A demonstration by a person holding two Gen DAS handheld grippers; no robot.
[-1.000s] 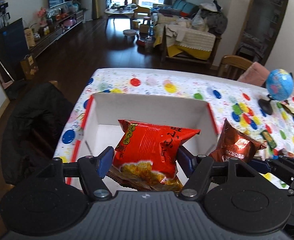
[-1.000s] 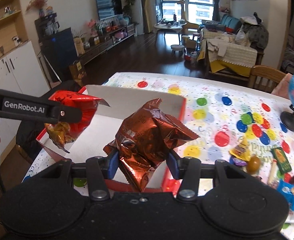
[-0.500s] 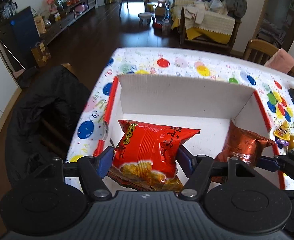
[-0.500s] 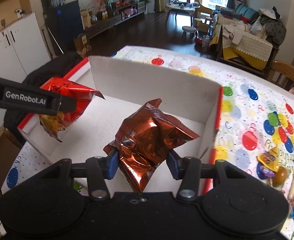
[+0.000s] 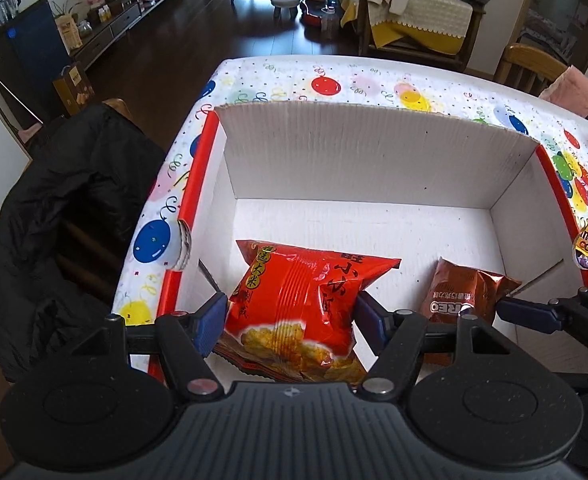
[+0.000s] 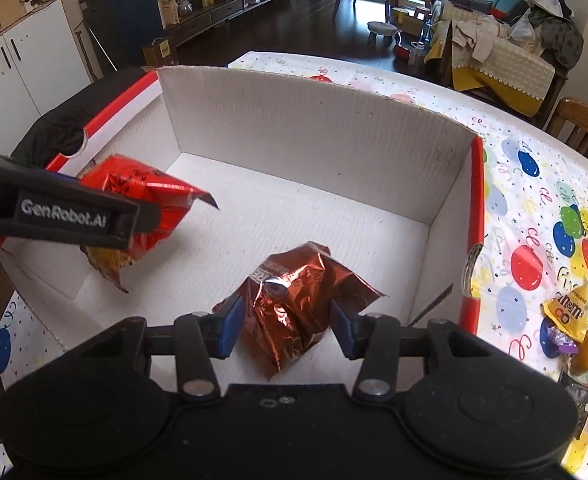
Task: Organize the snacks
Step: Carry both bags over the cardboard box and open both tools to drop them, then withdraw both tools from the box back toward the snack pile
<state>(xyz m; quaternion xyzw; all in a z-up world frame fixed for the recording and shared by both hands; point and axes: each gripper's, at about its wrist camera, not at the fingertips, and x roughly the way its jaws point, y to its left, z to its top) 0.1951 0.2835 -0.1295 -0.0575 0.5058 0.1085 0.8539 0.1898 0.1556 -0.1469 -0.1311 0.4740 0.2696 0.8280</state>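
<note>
My left gripper point(image 5: 290, 320) is shut on a red snack bag point(image 5: 302, 300) and holds it inside the white cardboard box point(image 5: 374, 152), near its left front corner. My right gripper point(image 6: 284, 330) is shut on a brown foil Oreo bag point(image 6: 294, 304) and holds it low inside the same box point(image 6: 314, 120), right of the red bag point(image 6: 142, 208). The Oreo bag point(image 5: 462, 296) and one right finger point(image 5: 530, 314) show in the left wrist view. The left gripper's arm point(image 6: 58, 212) crosses the right wrist view.
The box has red outer edges and sits on a table with a balloon-print cloth point(image 5: 334, 80). Loose candies, among them a yellow M&M's pack point(image 6: 566, 312), lie right of the box. A chair with a black jacket point(image 5: 62, 208) stands left of the table.
Both grippers have moved forward and down over the box wall. Both bags now hang inside the box, closer to its floor.
</note>
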